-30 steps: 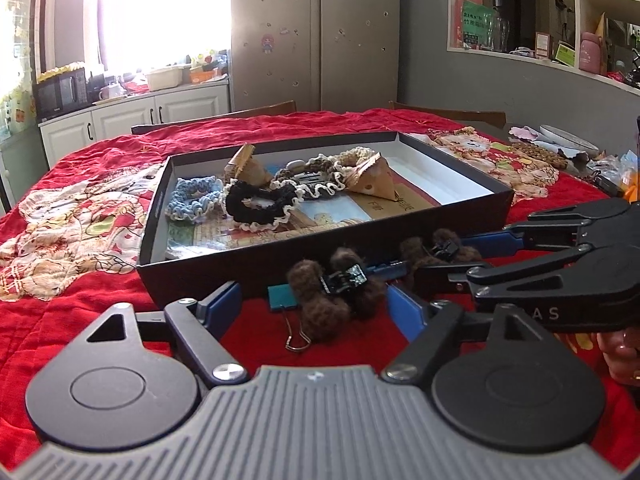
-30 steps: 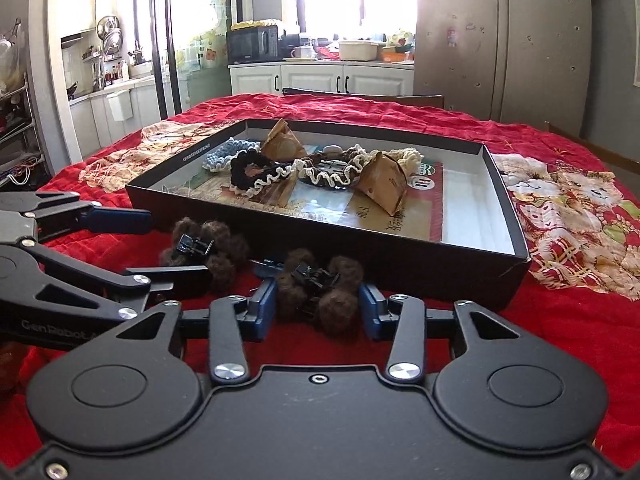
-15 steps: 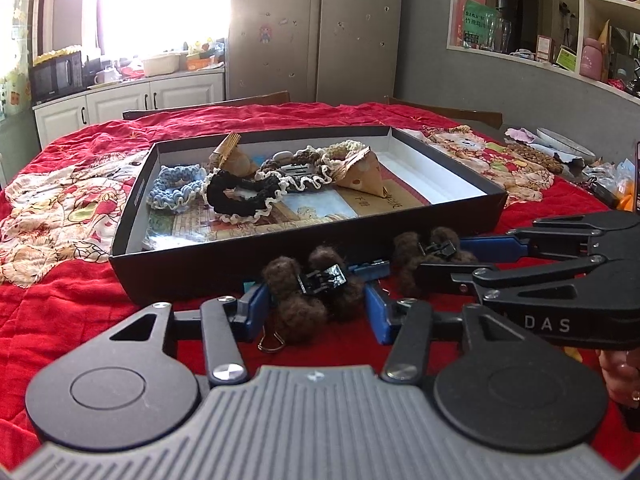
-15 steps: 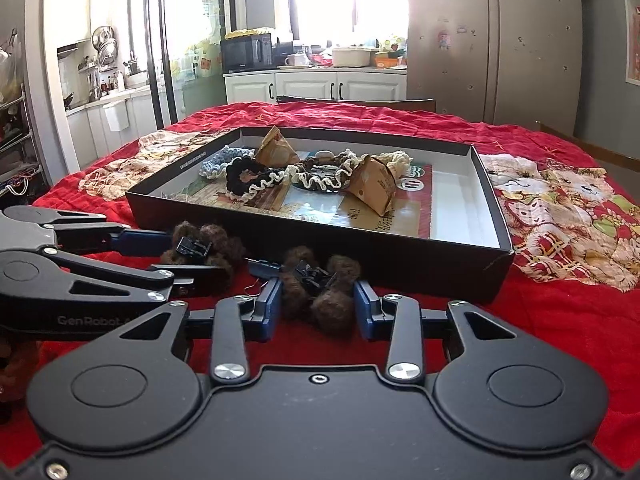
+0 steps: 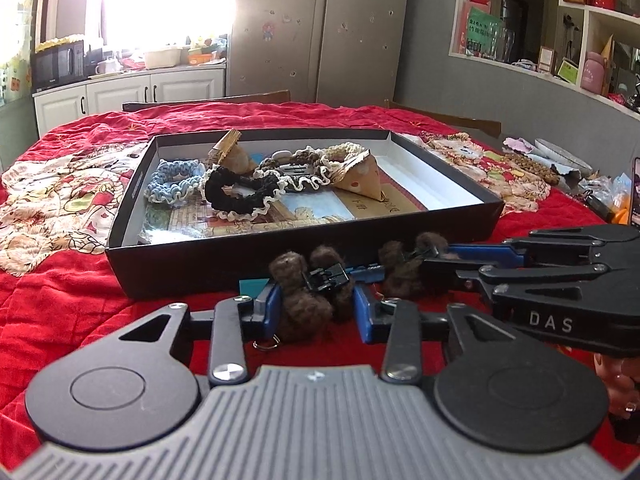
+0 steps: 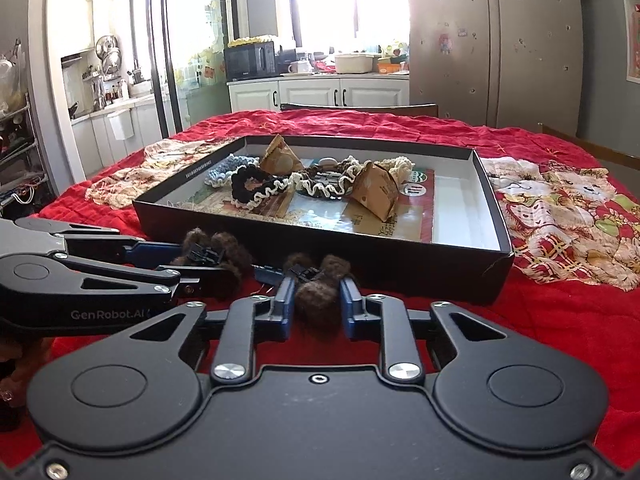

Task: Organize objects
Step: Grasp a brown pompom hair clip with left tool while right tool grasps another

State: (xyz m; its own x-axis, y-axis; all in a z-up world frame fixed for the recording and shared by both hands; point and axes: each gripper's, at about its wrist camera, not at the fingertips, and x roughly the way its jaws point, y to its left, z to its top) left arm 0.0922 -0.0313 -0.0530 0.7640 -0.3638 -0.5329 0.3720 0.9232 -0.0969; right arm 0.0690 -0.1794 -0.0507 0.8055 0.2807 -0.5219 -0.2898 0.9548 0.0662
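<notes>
Left tongs [image 5: 314,304] closing around a brown furry hair claw [image 5: 312,292] | right tongs [image 6: 314,300] closing, squeezing a second claw [image 6: 318,292] | both on red tabletop cloth [image 5: 60,300] before black box [image 5: 200,260]

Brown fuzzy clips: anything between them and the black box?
Only the box's near wall. Both brown fuzzy clips lie against it, each between closing gripper jaws (left gripper, right gripper); they must go over it.

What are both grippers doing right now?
Left gripper: jaws closing on a brown pom-pom hair clip.
Right gripper: jaws closing on the other brown pom-pom clip.
</notes>
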